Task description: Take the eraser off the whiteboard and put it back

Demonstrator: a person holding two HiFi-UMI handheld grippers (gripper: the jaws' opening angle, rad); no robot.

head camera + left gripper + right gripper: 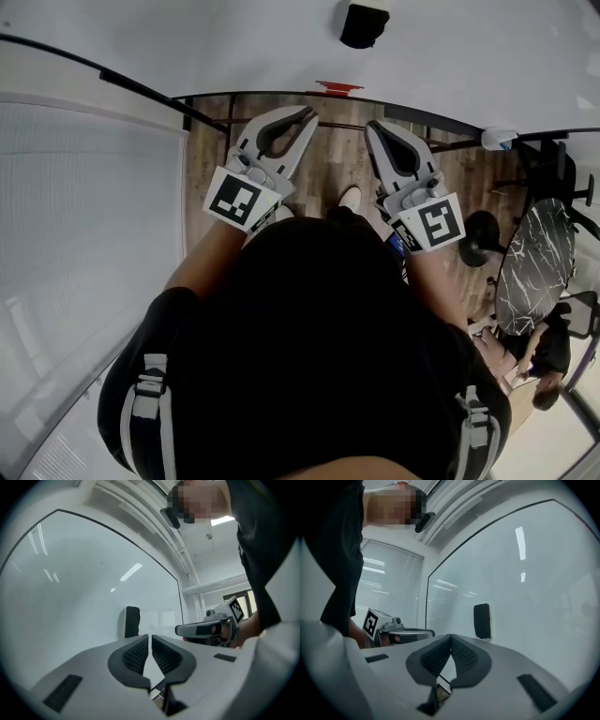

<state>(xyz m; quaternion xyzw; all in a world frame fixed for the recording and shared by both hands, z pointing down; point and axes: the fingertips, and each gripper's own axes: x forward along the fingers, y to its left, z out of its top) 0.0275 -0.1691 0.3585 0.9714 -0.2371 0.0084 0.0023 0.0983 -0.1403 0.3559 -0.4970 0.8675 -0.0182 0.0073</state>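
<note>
**Whiteboard (534,573) close ahead, eraser (482,621) untouched**

Both grippers are pointing at the board with nothing between their jaws. The left gripper (150,638) is showing its ribbed pads drawn almost together, and the right gripper (450,637) is holding its tips touching. Beyond them, the black eraser is clinging upright to the board, apart from both. Going in like this is risking a shove instead of a grasp. Closed tips would likely be knocking the eraser loose and dropping it to the wooden floor (333,155).
</note>
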